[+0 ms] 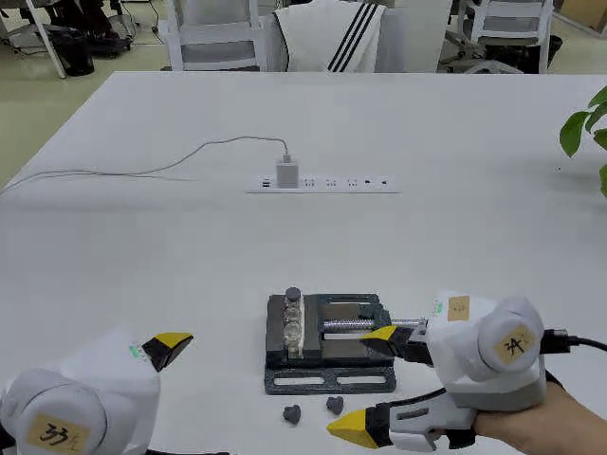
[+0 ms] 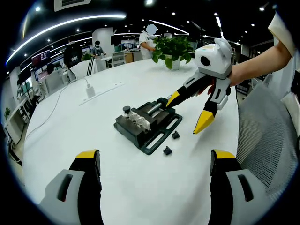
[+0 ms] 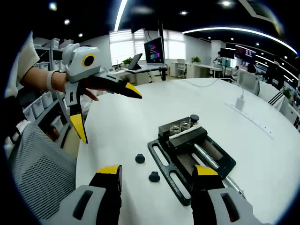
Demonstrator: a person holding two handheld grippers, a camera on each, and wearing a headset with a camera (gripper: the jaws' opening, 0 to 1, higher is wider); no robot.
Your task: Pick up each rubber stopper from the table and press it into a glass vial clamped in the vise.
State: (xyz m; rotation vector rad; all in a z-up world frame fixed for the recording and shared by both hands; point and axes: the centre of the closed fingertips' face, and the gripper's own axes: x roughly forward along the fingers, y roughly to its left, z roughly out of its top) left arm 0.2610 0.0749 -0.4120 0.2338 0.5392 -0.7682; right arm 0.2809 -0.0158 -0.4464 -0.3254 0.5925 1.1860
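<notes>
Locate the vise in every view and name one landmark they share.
Head view: vise lower centre, power strip above it.
Left gripper view: vise centre, power strip upper left.
Right gripper view: vise lower centre-right, power strip upper right.
Shared landmark: that power strip with its white charger.

The left gripper (image 2: 154,157) has a round tan sticker (image 1: 57,434) with handwritten digits, perhaps "33". The right gripper (image 1: 358,381) has a second sticker (image 1: 515,346) with a mark like "34", but this is not sure. The green print on its white label (image 1: 438,307) is too small to read.
</notes>
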